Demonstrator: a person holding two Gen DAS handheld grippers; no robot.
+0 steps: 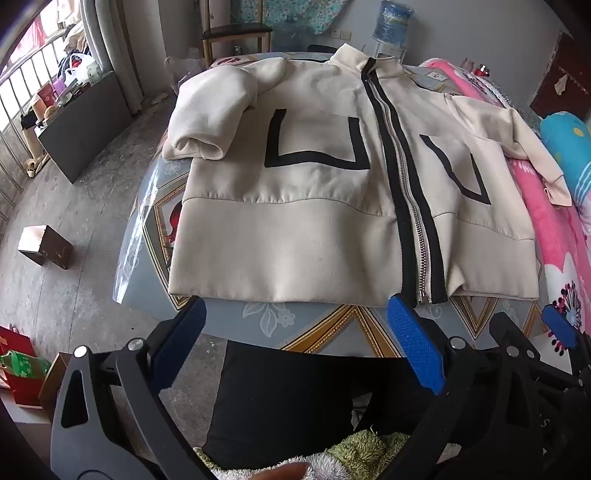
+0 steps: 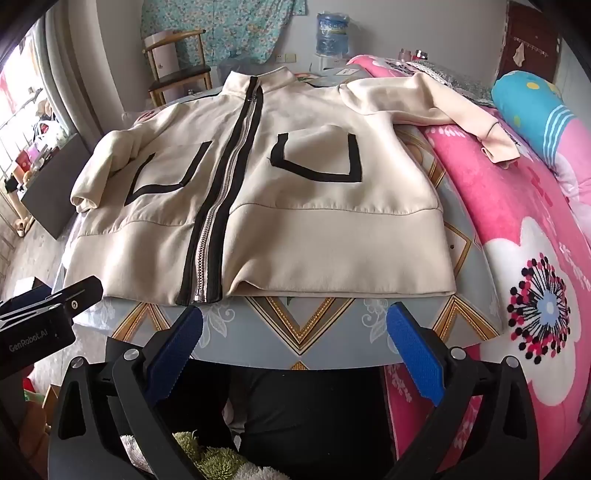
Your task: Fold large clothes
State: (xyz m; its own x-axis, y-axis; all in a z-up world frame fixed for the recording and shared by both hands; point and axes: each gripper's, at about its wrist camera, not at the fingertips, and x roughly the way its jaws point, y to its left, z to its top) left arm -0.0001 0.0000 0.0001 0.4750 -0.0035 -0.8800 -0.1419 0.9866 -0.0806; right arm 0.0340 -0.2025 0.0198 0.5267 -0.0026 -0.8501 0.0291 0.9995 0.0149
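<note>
A cream zip-up jacket point(image 1: 295, 206) with black trim and a closed silver zipper point(image 1: 402, 184) lies front up on the patterned table point(image 1: 314, 325), collar at the far side. Its left sleeve point(image 1: 214, 114) is folded back near the shoulder. The right sleeve point(image 2: 443, 107) stretches out onto the pink blanket. My left gripper point(image 1: 295, 325) hovers open just short of the hem, nothing between its blue pads. My right gripper point(image 2: 295, 328) is likewise open before the jacket point(image 2: 277, 206) hem, right of the zipper point(image 2: 221, 206). The right gripper's pad point(image 1: 557, 325) shows at the left view's edge.
A bed with a pink floral blanket point(image 2: 517, 258) and a blue pillow point(image 2: 528, 99) runs along the table's right side. A wooden chair point(image 2: 177, 70) and a water bottle point(image 2: 332, 33) stand behind. A small box point(image 1: 46, 245) sits on the concrete floor at left.
</note>
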